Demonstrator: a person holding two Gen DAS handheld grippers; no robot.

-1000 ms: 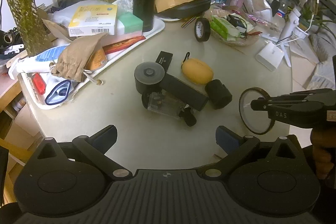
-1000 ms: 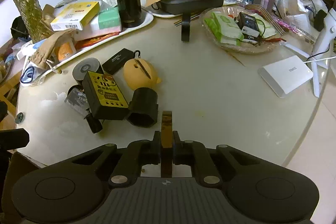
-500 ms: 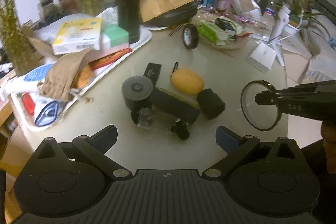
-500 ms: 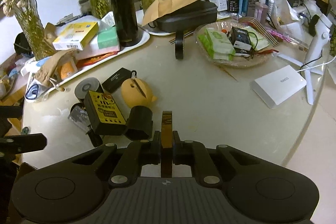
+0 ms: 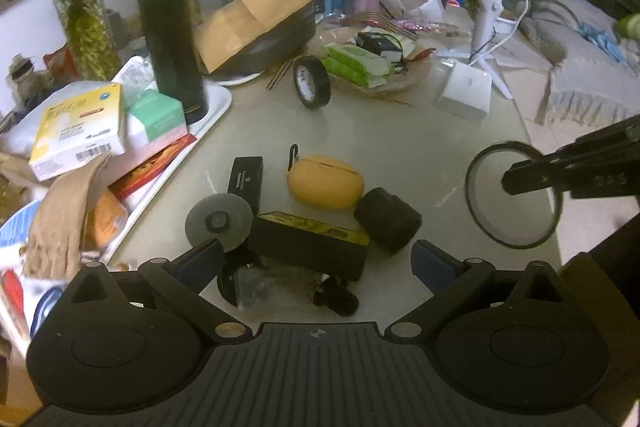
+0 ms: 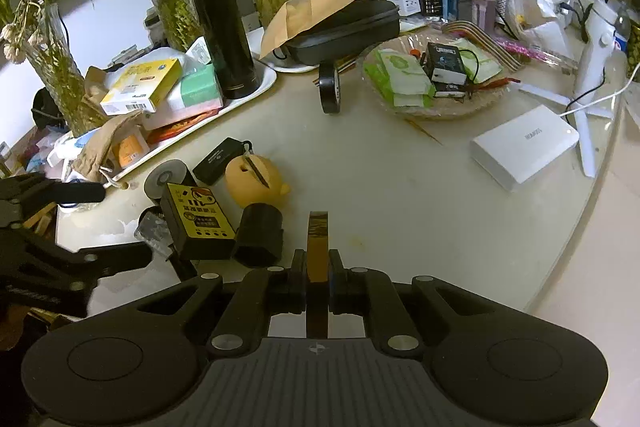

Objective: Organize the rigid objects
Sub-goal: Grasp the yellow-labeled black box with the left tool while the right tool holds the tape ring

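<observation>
Since the earlier frame the left gripper point(image 5: 316, 259) has closed in on the cluster of small items, which now sits low between its spread, empty jaws, while the right gripper point(image 6: 318, 269) has carried its tape roll point(image 5: 514, 195) upward, clear of the surface point(image 6: 400, 187). The right jaws are pressed onto the roll, an amber-brown ring gripped across its band and held on edge. The cluster comprises a black box with a yellow label point(image 5: 310, 247), a yellow egg-shaped case point(image 5: 326, 181), a black cylinder point(image 5: 387, 219), a grey-capped round item point(image 5: 219, 221) and a slim black box point(image 5: 245, 179), mostly touching. A black tape roll point(image 5: 311, 81) stands on edge near the wicker basket point(image 6: 436, 109). Judged step: placing the held roll. It is best kept upright in transit, lowered beside like items, and released only once it rests steadily, since a ring on edge may roll.
</observation>
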